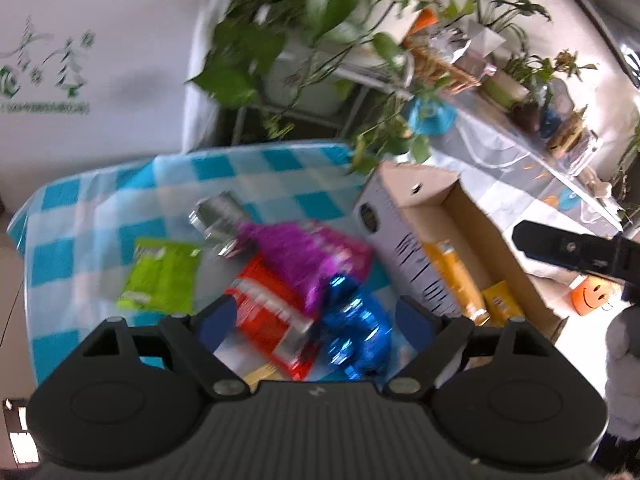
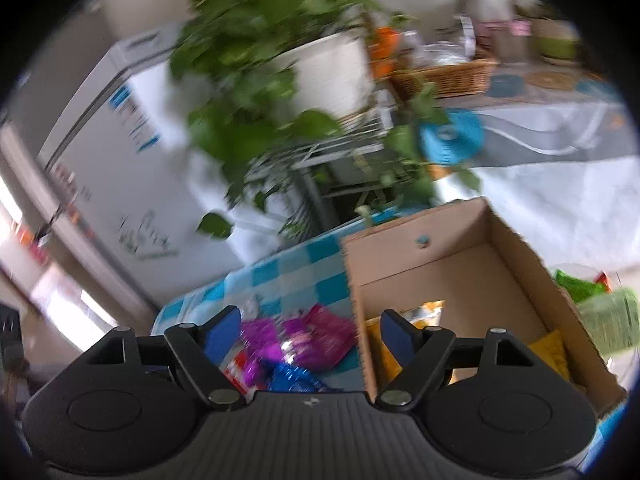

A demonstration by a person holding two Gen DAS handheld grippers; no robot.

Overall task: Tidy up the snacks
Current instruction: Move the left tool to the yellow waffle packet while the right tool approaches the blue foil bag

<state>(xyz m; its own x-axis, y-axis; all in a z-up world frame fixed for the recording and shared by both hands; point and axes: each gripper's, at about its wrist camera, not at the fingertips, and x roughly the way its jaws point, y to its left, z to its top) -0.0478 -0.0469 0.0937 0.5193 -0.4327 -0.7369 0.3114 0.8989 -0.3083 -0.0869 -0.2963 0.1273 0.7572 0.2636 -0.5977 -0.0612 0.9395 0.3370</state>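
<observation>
Snack packs lie on a blue-and-white checked tablecloth (image 1: 72, 216): a green pack (image 1: 162, 276), a silver pack (image 1: 220, 220), a purple pack (image 1: 308, 256), a red pack (image 1: 268, 320) and a blue foil pack (image 1: 356, 328). A cardboard box (image 1: 404, 208) to their right holds yellow packs (image 1: 456, 276). My left gripper (image 1: 316, 320) is open and empty above the red and blue packs. My right gripper (image 2: 310, 334) is open and empty above the box's left wall (image 2: 356, 320), with the purple pack (image 2: 312, 336) and blue pack (image 2: 294, 378) below. The right gripper also shows in the left wrist view (image 1: 568, 250).
Leafy potted plants (image 1: 304, 20) hang over the table's far edge. A long side table (image 1: 520, 160) at the right carries a wicker basket (image 2: 448, 74), pots and jars. A white fridge (image 2: 120, 152) stands at the left. An orange smiley cup (image 1: 592, 294) stands right of the box.
</observation>
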